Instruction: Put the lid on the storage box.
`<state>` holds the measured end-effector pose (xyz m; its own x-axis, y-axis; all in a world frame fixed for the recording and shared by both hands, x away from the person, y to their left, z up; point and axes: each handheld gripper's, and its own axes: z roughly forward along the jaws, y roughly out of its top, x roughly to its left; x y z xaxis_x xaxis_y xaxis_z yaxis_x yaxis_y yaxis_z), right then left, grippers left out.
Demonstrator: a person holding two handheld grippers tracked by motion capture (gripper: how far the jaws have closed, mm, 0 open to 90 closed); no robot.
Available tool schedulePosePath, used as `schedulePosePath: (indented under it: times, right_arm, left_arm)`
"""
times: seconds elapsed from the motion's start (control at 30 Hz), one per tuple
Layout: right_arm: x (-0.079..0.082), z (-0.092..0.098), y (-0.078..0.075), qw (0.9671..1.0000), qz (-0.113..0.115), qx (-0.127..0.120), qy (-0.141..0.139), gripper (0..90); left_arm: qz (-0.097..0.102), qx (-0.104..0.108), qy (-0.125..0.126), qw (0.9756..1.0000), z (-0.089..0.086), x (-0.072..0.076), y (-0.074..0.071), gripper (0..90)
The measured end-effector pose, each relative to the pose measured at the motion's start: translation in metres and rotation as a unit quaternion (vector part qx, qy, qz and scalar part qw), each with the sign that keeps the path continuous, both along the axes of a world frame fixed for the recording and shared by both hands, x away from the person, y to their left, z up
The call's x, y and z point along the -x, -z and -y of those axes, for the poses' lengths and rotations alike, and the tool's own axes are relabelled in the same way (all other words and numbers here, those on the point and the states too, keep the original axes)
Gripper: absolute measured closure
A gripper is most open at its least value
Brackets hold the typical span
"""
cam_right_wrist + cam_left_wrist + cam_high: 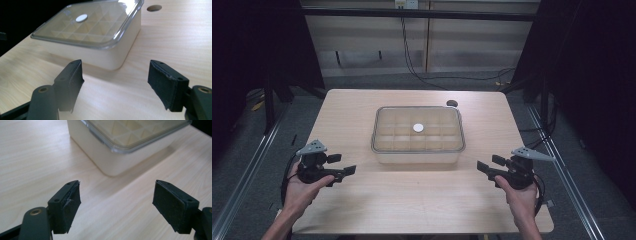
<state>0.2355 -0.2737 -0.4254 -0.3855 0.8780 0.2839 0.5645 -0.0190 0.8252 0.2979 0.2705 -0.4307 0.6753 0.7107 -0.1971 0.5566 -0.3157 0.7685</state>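
Two hand-held grippers flank a lidded box (418, 134) on the tabletop (412, 200) in the high view. The left hand-held gripper (345, 164) sits near the front left of the box, the right hand-held gripper (488, 165) near its front right, each well apart from it and pointing inward toward it. The box stands at the middle of the tabletop, its clear lid (432, 116) on, with a small white disc (418, 128) at the lid's centre and a grid of compartments visible beneath. A round hole (452, 103) in the tabletop lies just behind the box's right rear corner.

From the left gripper view, the left hand-held gripper (116, 206) has its jaws standing wide with nothing between them except bare wood; a corner of the box (110, 162) lies ahead, apart from the pads.

From the right gripper view, the right hand-held gripper (115, 86) is likewise spread wide and empty, with the box (100, 55) ahead and the white disc (81, 17) on its lid.
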Motion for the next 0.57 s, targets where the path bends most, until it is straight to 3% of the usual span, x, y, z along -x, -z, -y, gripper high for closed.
schedulePosePath:
  times: [0.2, 0.3, 0.43, 0.5, 0.57]
  right_arm:
    - [0.017, 0.0, 0.014, 0.9999, -0.011, 0.004, 0.0, 27.8]
    - [0.023, 0.0, 0.023, 0.9998, -0.017, -0.005, 0.003, 27.5]
    - [0.029, 0.0, 0.034, 0.9997, -0.022, 0.002, 0.01, 26.3]
    - [0.03, 0.0, 0.037, 0.9994, -0.026, 0.016, 0.019, 24.9]
    - [0.031, -0.001, 0.04, 0.9991, -0.028, 0.027, 0.015, 24.8]
  left_arm:
    - [-0.021, 0.017, 0.009, 0.9996, -0.007, 0.019, 0.017, 20.9]
    - [-0.023, 0.008, 0.007, 0.9997, -0.009, 0.028, 0.024, 21.6]
    - [-0.031, -0.009, 0.004, 0.9995, -0.012, 0.035, 0.036, 26.8]
    - [-0.033, -0.023, 0.012, 0.9991, -0.013, 0.036, 0.043, 28.1]
    - [-0.035, -0.022, 0.02, 0.9989, -0.015, 0.035, 0.044, 31.8]
